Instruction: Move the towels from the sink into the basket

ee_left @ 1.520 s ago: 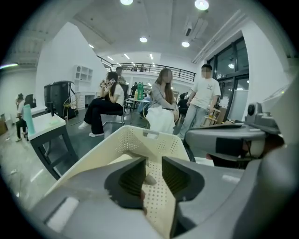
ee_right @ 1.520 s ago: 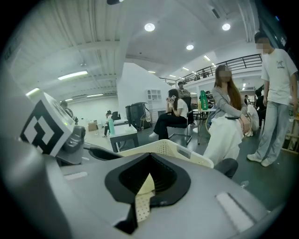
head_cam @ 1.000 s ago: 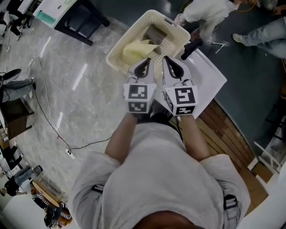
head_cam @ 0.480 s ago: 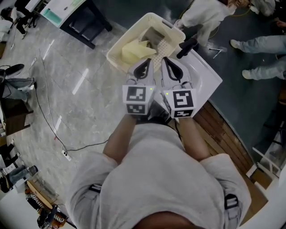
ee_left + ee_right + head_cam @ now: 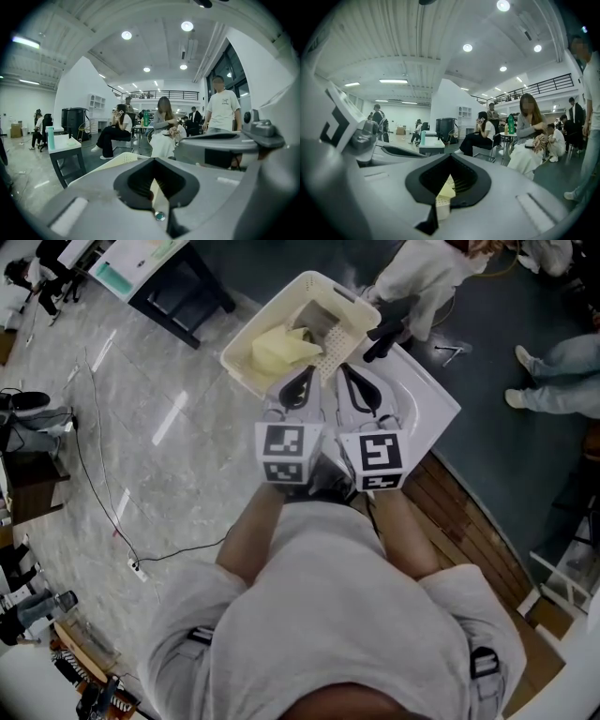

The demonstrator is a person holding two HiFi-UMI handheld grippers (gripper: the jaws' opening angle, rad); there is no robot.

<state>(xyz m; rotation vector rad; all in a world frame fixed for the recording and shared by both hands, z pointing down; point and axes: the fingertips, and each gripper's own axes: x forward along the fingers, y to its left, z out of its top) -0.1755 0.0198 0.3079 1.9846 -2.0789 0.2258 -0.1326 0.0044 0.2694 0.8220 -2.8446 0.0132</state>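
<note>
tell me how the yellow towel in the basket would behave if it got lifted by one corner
Probably floppy: the yellow towel lies crumpled in soft folds inside the basket, so it would likely drape and hang. It looks light for its bulk. Being cloth, it seems unlikely to roll or break.

Yel. towel (image 5: 277,349) in cream basket (image 5: 261,320)

One basket (image 5: 255,326), one sink (image 5: 428,405), one yellow towel (image 5: 280,349)
</note>
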